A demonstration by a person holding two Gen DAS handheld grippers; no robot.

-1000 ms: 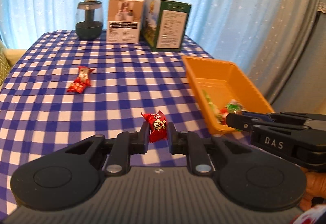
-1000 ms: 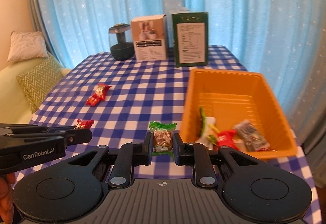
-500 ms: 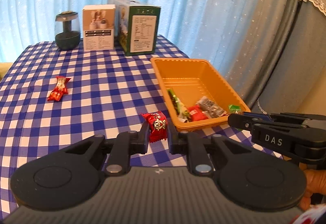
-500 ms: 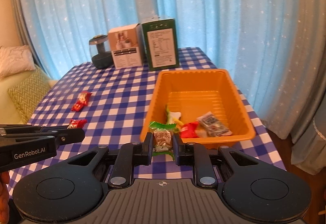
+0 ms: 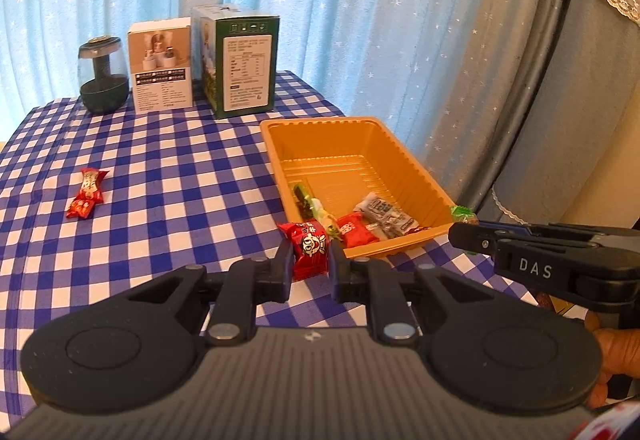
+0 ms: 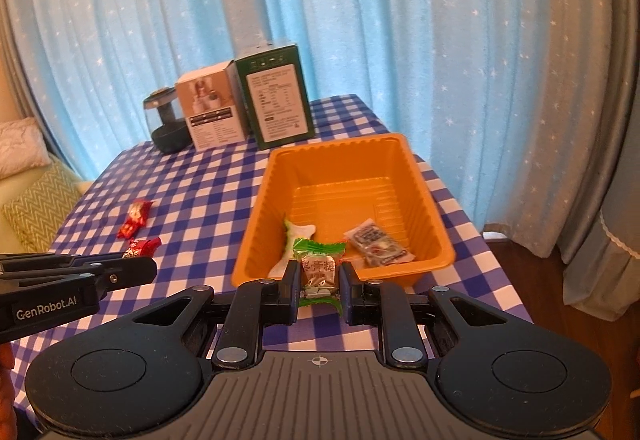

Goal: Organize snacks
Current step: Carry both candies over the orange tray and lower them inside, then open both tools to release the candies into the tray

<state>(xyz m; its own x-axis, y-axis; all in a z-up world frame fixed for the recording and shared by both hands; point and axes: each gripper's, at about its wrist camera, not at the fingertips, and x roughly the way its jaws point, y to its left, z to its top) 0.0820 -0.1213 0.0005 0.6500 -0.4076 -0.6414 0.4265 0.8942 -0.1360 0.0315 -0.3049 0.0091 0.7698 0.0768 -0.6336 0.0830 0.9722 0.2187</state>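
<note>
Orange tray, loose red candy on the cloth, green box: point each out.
orange tray (image 6: 424, 196), right wrist view, bare right inner wall.
loose red candy (image 5: 87, 193), left wrist view, wrapper middle.
green box (image 5: 248, 74), left wrist view, white label panel.

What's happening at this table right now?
A person is sorting wrapped snacks into an orange tray with two handheld grippers. The left gripper is shut on a red candy, the right gripper on a green candy, both near the tray's front edge. Another red snack lies on the checked tablecloth.
</note>
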